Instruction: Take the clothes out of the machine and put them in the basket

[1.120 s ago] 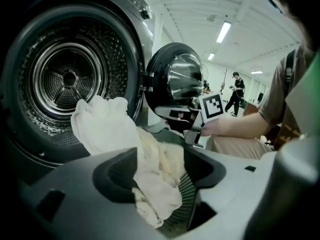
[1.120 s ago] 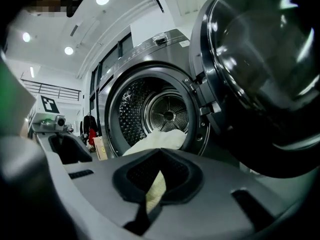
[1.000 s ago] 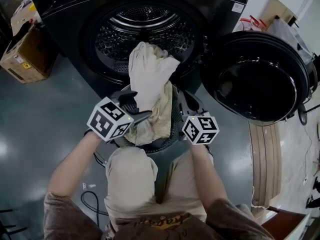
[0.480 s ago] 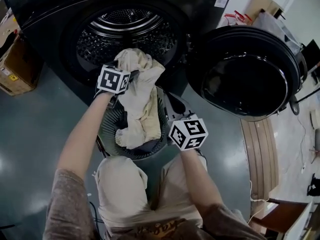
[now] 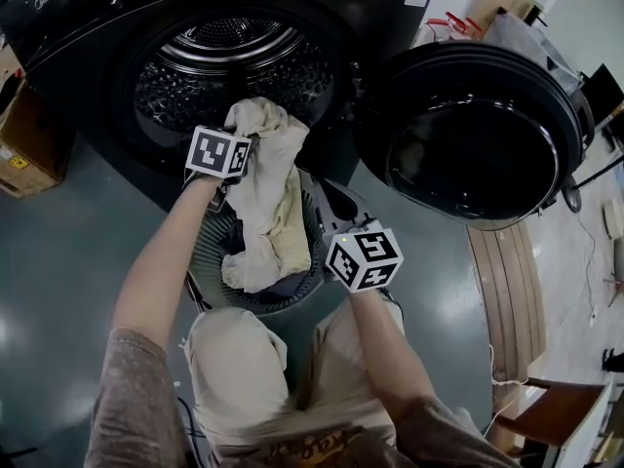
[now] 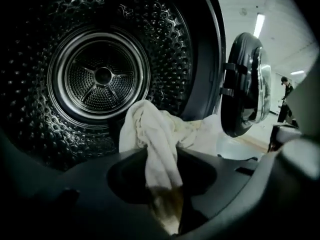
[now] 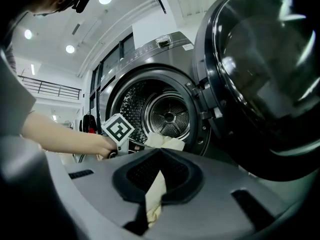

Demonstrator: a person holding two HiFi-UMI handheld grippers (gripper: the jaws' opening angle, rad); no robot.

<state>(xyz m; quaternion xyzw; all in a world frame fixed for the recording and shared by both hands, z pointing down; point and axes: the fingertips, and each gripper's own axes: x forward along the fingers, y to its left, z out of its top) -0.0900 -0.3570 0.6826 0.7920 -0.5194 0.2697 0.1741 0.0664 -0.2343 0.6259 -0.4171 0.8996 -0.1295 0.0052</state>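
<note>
A cream cloth [image 5: 268,188] hangs from the mouth of the black machine's drum [image 5: 234,57] down into the round dark basket [image 5: 205,261] in front of it. My left gripper [image 5: 249,149] is at the cloth's upper end by the drum mouth. Its jaws are closing, and a fold of the cloth [image 6: 160,149] is pinched between them in the left gripper view [image 6: 165,184]. My right gripper [image 5: 327,203] sits at the basket's right rim, shut on a strip of the same cloth [image 7: 154,194]. The drum [image 6: 102,76] behind looks bare.
The machine's round door [image 5: 478,135] stands swung open to the right. A cardboard box [image 5: 24,144] lies on the floor at the left, and pale wooden boards [image 5: 502,291] at the right. The person's knees [image 5: 244,359] are just behind the basket.
My left gripper went from beside the basket up to the drum mouth and closed on the cloth's top. The right gripper stayed where it was.
</note>
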